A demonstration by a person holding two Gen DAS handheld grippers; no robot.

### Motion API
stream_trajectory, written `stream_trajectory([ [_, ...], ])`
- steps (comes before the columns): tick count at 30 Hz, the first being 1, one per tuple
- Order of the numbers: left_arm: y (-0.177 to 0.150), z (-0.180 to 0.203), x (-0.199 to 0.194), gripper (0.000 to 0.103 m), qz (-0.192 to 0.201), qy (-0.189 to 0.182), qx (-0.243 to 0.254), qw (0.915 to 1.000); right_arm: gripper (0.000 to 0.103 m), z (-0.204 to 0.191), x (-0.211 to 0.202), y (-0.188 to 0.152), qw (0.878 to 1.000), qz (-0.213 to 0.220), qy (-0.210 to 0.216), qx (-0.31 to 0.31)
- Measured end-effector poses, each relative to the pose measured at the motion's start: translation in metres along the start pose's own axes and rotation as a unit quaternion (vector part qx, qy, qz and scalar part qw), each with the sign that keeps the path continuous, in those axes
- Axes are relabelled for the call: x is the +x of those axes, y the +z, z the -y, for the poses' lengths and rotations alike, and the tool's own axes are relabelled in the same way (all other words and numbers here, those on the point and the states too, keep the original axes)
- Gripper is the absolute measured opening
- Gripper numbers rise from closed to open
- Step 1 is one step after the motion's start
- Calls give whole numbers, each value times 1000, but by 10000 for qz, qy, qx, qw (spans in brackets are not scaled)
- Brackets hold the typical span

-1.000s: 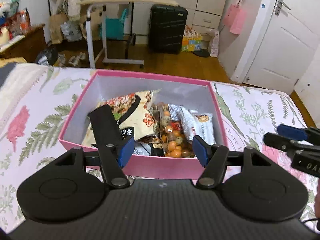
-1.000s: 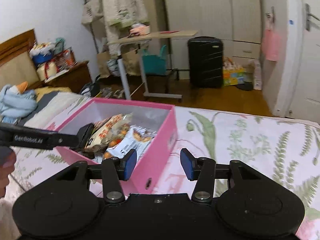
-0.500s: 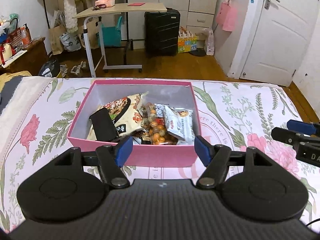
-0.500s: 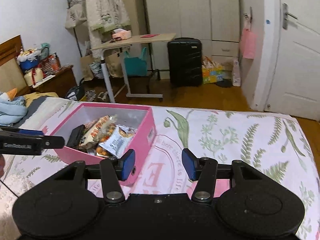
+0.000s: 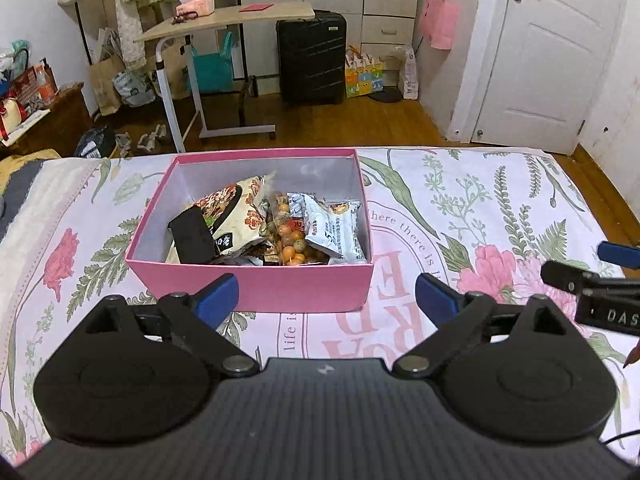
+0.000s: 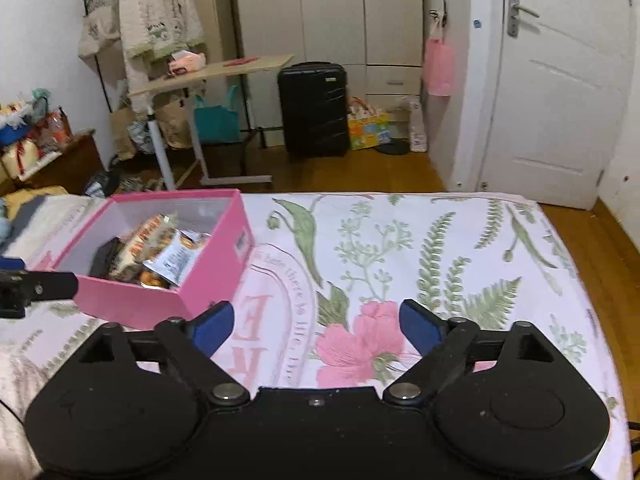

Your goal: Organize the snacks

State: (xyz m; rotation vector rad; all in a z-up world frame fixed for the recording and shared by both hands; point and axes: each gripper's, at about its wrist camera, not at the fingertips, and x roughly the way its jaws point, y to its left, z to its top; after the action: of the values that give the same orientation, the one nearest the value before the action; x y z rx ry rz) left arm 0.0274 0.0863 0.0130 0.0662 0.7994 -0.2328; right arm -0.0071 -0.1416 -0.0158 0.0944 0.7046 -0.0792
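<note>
Setting: a bedroom in a home. Evidence as follows.
- Bed (image 5: 460,200) with a floral sheet of pink flowers and green ferns, filling the foreground.
- White wardrobe (image 6: 324,8) with cupboard doors and drawers against the far wall.
- White panelled door (image 5: 560,52) with a lever handle, at the right.
- Black suitcase (image 5: 311,56) standing upright before the wardrobe.
- Rolling worktop (image 5: 228,20) with a wooden top, beside the suitcase.
- Clothes rack (image 6: 160,20) hung with a pale cardigan.
- Pink bag (image 6: 439,66) hanging by the door.
- Wooden floor (image 5: 352,120), with bags and shoes near the rack.
</note>
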Motion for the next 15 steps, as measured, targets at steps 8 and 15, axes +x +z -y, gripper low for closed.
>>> stream_trajectory([
  [8, -6, 11, 10, 96, -40, -79, -102, 9999, 97, 3, -6, -4, 9995, -140, -283, 55],
  [15, -13, 21, 18, 96, -116, -48, -28, 9999, 97, 5, -8, -8, 9992, -145, -358, 55],
])
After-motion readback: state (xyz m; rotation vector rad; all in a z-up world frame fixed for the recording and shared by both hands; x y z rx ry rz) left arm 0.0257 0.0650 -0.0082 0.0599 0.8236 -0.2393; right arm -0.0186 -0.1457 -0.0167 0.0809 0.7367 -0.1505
